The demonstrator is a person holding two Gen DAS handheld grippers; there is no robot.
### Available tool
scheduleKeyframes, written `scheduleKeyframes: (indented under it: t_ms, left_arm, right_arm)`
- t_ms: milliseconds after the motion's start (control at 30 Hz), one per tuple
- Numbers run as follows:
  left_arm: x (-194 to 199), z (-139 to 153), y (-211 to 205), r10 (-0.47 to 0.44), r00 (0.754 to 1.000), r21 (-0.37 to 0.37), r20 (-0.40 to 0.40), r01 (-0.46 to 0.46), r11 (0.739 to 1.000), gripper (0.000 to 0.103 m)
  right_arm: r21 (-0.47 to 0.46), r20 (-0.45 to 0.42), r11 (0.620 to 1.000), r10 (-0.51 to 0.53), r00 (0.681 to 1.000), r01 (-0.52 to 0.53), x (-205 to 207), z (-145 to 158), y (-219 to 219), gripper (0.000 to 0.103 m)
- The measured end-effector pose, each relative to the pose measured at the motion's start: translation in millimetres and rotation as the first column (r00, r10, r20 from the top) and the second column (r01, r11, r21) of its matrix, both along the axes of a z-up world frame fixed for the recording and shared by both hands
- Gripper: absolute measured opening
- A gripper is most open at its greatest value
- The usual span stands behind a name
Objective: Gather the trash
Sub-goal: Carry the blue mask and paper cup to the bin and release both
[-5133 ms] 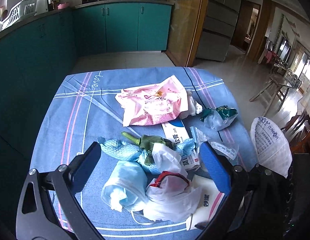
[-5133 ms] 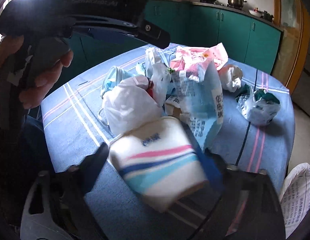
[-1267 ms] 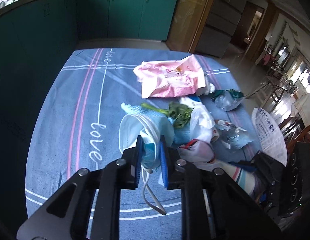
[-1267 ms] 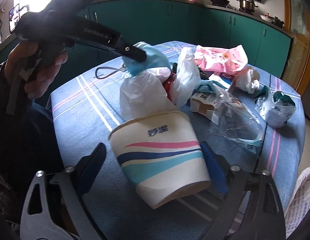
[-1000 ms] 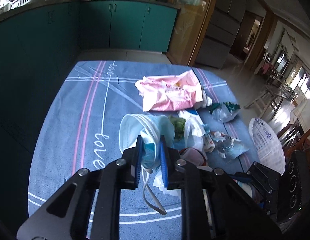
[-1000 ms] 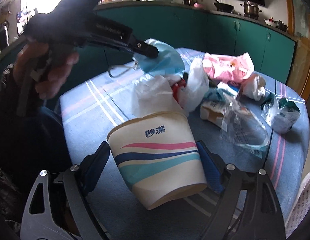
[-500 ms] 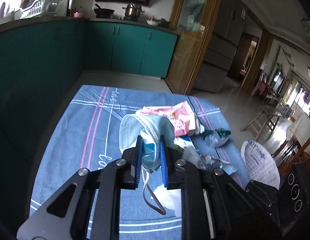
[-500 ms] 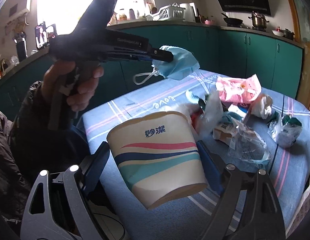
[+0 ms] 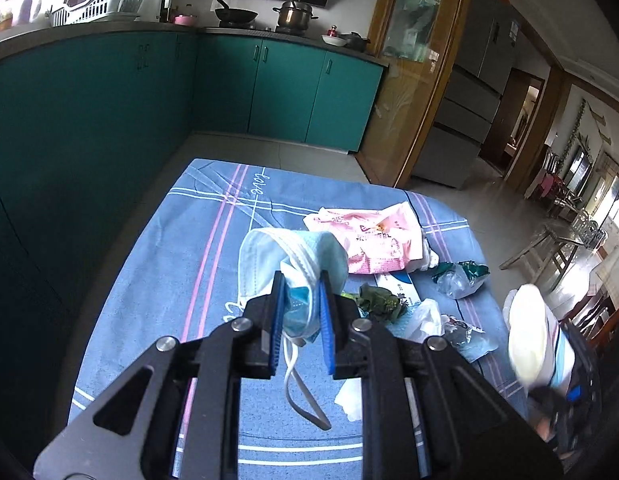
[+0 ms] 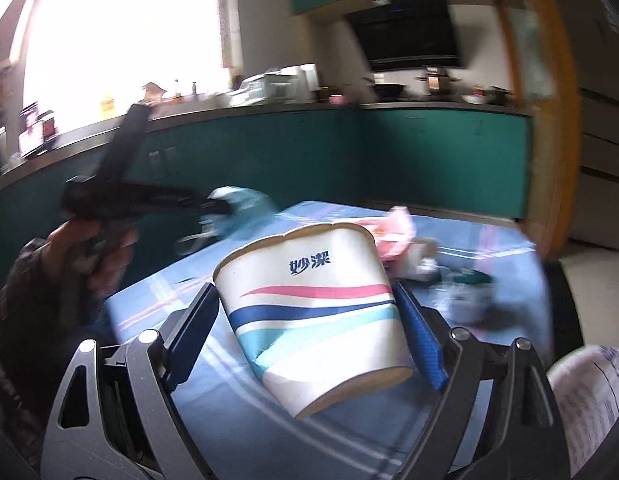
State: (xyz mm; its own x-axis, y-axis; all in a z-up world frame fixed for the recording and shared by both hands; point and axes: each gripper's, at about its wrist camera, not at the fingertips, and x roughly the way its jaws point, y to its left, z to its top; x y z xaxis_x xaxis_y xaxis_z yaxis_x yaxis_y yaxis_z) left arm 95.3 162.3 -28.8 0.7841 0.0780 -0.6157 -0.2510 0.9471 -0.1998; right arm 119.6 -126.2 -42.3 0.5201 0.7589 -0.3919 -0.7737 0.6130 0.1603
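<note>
Colours are going wild here: the tablecloth is showing blue with pink and white stripes, the face mask is looking pale blue with white loops, the paper cup is wearing pink, navy and aqua swooshes on white, and the wrapper is glowing pink against teal cabinets.

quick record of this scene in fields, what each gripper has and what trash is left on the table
left gripper: shut on the blue face mask, ear loop dangling below the fingers
right gripper: shut on the paper cup, held tilted above the table
table: blue striped cloth with "love" lettering
trash on table: pink wrapper, green leafy scrap, clear crumpled bag, white plastic bag
beside the table: white printed sack
</note>
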Motion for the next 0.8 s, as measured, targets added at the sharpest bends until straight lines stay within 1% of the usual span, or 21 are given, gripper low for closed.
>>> scheduleKeyframes:
  t_ms: [33,100,200,400,533,667,767,800]
  left_arm:
    - [1,0,0,-0.003,1.000,0.001,-0.001,0.003,1.000,0.018]
    - [1,0,-2,-0.004,1.000,0.004,-0.001,0.004,1.000,0.018]
    - [-2,2,-4,-0.002,1.000,0.002,0.011,0.002,1.000,0.018]
    - [-10,7,-2,0.003,0.999,-0.033,0.055,-0.001,0.999,0.018]
    - [-16,12,-3,0.009,0.995,-0.036,0.098,-0.005,0.999,0.018]
    - [-12,14,-11,0.002,0.994,-0.051,0.112,0.004,0.999,0.018]
    - [-7,17,-24,-0.036,0.992,-0.065,0.117,0.044,0.997,0.018]
    - [-4,19,-31,-0.054,0.991,-0.066,0.119,0.063,0.996,0.017]
  right_arm:
    - [0.000,-0.022,1.000,-0.030,0.999,0.030,7,-2,-5,0.085]
    - [0.005,-0.056,0.998,-0.057,0.997,0.057,16,-6,-11,0.085]
    - [-0.003,-0.078,0.996,-0.089,0.993,0.089,21,-12,-13,0.085]
    - [0.022,-0.106,0.995,-0.094,0.990,0.096,26,-18,-18,0.085]
    - [0.031,-0.101,0.993,-0.113,0.988,0.117,26,-15,-26,0.085]
    - [0.063,-0.098,0.984,-0.160,0.982,0.167,27,-8,-43,0.085]
    - [0.069,-0.065,0.968,-0.238,0.969,0.242,25,1,-66,0.085]
    - [0.069,-0.057,0.958,-0.274,0.960,0.277,25,3,-77,0.085]
